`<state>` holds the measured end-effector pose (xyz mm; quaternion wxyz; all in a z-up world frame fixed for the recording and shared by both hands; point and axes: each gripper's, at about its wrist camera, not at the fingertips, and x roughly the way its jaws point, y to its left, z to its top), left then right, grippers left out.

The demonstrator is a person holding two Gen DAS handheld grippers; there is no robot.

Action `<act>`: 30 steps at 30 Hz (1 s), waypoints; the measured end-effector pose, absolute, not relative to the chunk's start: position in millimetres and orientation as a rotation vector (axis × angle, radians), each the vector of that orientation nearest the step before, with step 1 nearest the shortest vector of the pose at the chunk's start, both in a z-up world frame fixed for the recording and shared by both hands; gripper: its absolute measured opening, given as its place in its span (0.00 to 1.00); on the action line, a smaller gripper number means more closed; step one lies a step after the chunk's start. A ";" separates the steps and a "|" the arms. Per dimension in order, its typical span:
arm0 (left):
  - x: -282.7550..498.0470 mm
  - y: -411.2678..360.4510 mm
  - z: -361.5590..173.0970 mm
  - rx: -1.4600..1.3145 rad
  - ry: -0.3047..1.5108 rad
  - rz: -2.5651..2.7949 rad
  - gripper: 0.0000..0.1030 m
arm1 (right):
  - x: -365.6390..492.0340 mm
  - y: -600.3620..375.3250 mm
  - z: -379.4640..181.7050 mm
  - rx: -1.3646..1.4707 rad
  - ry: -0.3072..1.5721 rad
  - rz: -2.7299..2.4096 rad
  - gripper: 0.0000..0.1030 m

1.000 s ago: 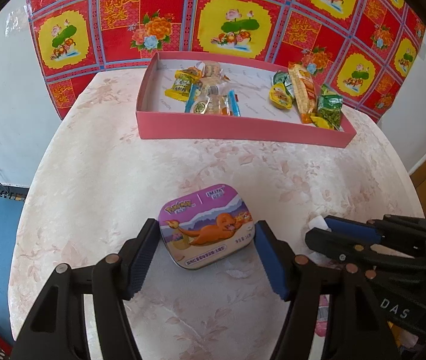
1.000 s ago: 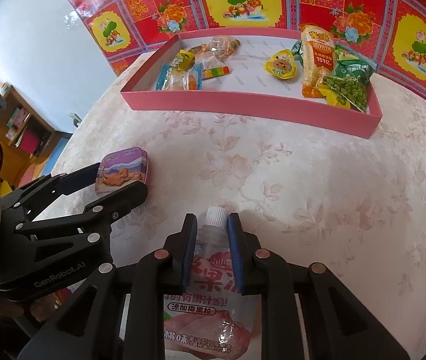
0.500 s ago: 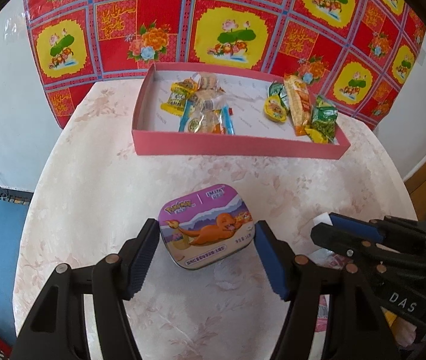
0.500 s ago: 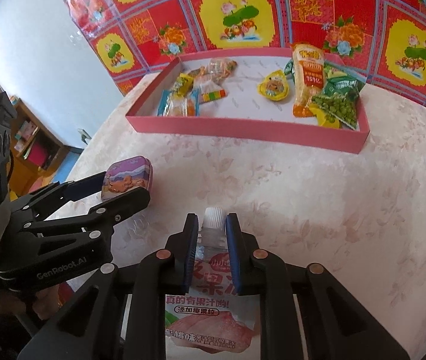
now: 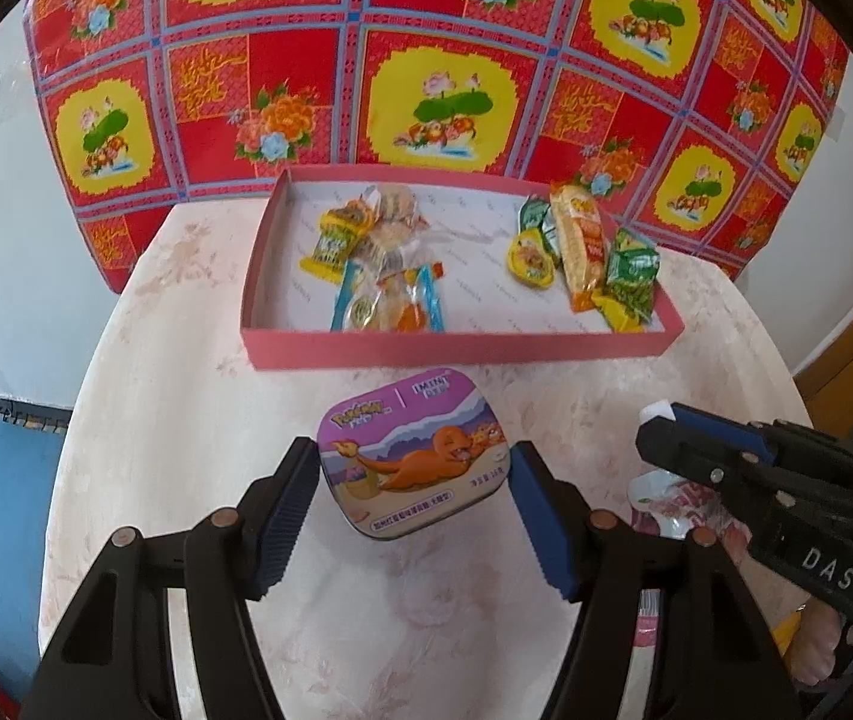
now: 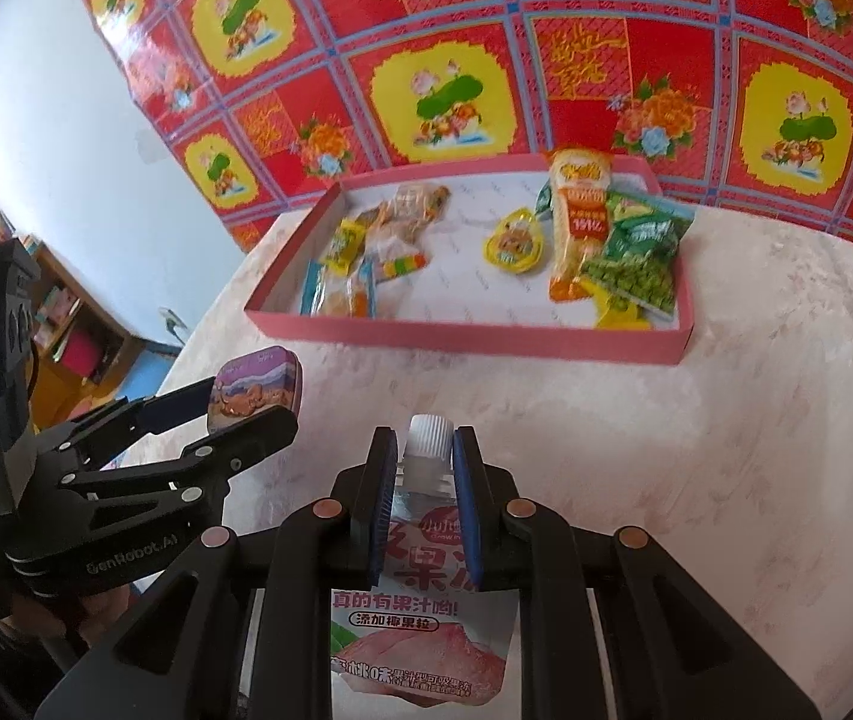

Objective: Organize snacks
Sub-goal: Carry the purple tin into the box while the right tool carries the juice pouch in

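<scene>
My left gripper (image 5: 414, 468) is shut on a purple candy tin (image 5: 413, 462) with an orange cartoon creature and holds it above the table. The tin also shows in the right wrist view (image 6: 255, 387). My right gripper (image 6: 425, 462) is shut on a pink jelly drink pouch (image 6: 423, 612) just below its white cap (image 6: 428, 435). The pouch also shows in the left wrist view (image 5: 669, 498). A pink tray (image 5: 456, 351) with several snack packets stands ahead of both grippers.
The round table (image 6: 726, 450) has a pale floral cloth. A red and yellow flowered cloth (image 5: 426, 60) hangs behind the tray. A blue floor mat (image 5: 0, 480) lies left of the table; a shelf (image 6: 66, 324) stands at the left.
Both grippers have risen and tilted, each with its snack still held. The tray now appears lower in both views and more of the flowered cloth shows.
</scene>
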<state>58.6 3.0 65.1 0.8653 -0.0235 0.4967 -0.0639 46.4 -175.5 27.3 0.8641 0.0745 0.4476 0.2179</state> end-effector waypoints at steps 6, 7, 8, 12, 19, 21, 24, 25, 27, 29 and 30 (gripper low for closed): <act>72.8 0.0 71.7 -0.045 1.022 -0.132 0.67 | 60.8 -182.1 37.6 0.173 0.905 0.446 0.19; 75.0 -0.4 72.7 -0.045 1.020 -0.131 0.67 | 63.3 -182.8 39.1 0.175 0.900 0.445 0.19; 78.3 -1.2 74.0 -0.045 1.016 -0.132 0.67 | 66.3 -183.4 40.7 0.177 0.895 0.444 0.19; 89.1 -4.3 77.1 -0.043 1.006 -0.134 0.67 | 78.2 -186.0 45.9 0.185 0.879 0.438 0.19; 109.2 -11.0 80.5 -0.035 0.989 -0.139 0.67 | 100.7 -189.9 50.3 0.202 0.865 0.428 0.19; 115.7 -12.8 80.3 -0.032 0.985 -0.136 0.67 | 107.4 -191.3 51.8 0.206 0.859 0.425 0.19; 125.1 -14.8 79.1 -0.026 0.982 -0.131 0.67 | 117.5 -192.7 53.8 0.214 0.851 0.422 0.19; 128.3 -15.5 78.5 -0.025 0.981 -0.129 0.67 | 120.9 -193.0 54.3 0.214 0.848 0.420 0.19; 134.5 -16.5 76.8 -0.024 0.980 -0.127 0.67 | 126.8 -193.5 54.5 0.215 0.843 0.415 0.19; 141.1 -17.6 74.7 -0.023 0.980 -0.124 0.67 | 132.9 -194.6 53.9 0.221 0.840 0.410 0.19; 145.1 -18.3 73.5 -0.021 0.980 -0.122 0.67 | 135.5 -195.0 53.5 0.224 0.838 0.407 0.19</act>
